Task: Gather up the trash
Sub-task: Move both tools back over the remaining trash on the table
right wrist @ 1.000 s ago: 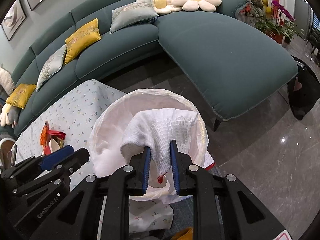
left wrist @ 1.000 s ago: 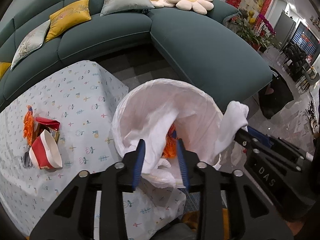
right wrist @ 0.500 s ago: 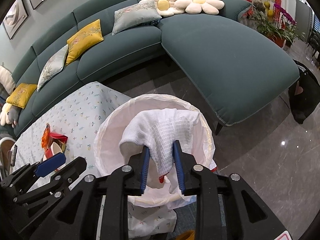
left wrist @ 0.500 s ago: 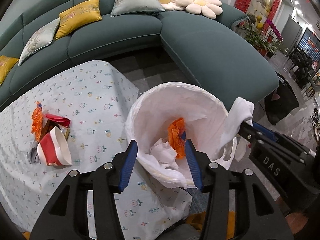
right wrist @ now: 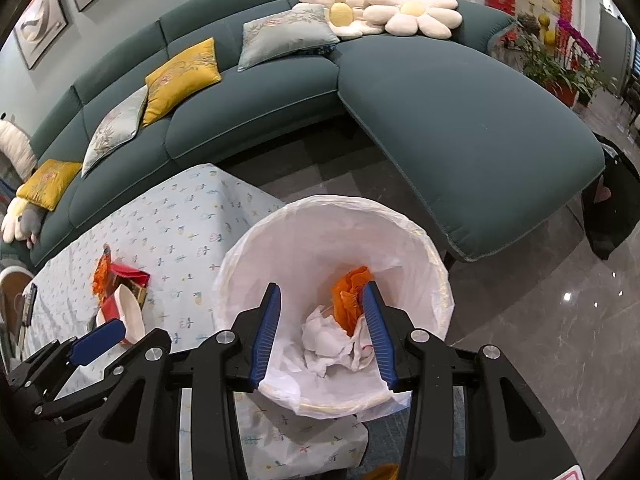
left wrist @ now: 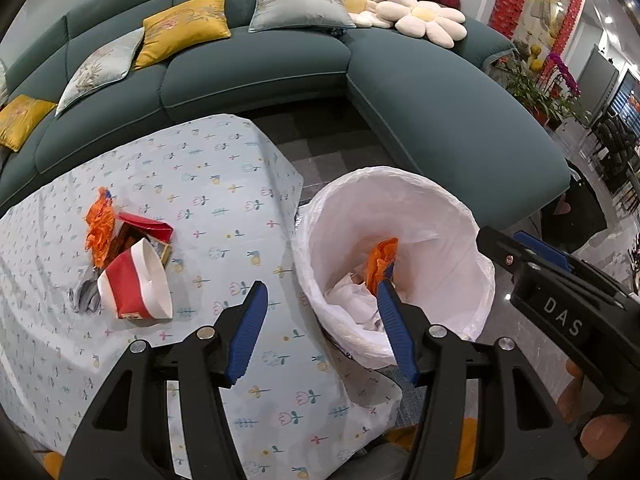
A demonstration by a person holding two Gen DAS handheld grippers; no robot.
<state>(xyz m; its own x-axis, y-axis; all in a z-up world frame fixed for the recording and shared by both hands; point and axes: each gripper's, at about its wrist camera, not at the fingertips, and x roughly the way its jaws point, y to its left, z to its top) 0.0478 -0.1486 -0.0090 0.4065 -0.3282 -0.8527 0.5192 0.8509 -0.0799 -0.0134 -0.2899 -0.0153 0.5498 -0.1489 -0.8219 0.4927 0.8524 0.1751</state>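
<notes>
- Lined bin (right wrist: pixel 432 264), white bag over the rim, standing on the floor just beside the desk (left wrist: pixel 224 184) corner; desk covered w/ pale floral cloth.
- Already inside the bin: crumpled white paper (right wrist: pixel 328 340) at the bottom, orange wrapper (right wrist: pixel 350 296) leaning on it. Same two pieces visible from the left-wrist view: white paper (left wrist: pixel 352 300), orange wrapper (left wrist: pixel 380 260).
- Left gripper (left wrist: pixel 320 328) hovering over the desk edge & the bin's near rim; jaws spreading apart, nothing pinched, nothing betw. them.
- Right gripper (right wrist: pixel 322 336) hovering over the bin mouth; jaws also spreading, nothing pinched; trash lying loose well below, not touched.
- Still on the desk, well apart from the bin: red-and-white paper carton (left wrist: pixel 136 284) on its side, red packet (left wrist: pixel 148 226) behind it, orange crumpled wrapper (left wrist: pixel 98 226) at the far left of the pile, small grey scrap (left wrist: pixel 84 296) touching the carton's left side. Pile also seen from the right-wrist view, partly hidden by the left gripper.
- Judged progress: partway; two pieces binned, approx. four left on the desk.
- Likely next: reach left to the pile, probably carton first.
- Sofa (right wrist: pixel 460 120) w/ cushions behind; not part of the job.
</notes>
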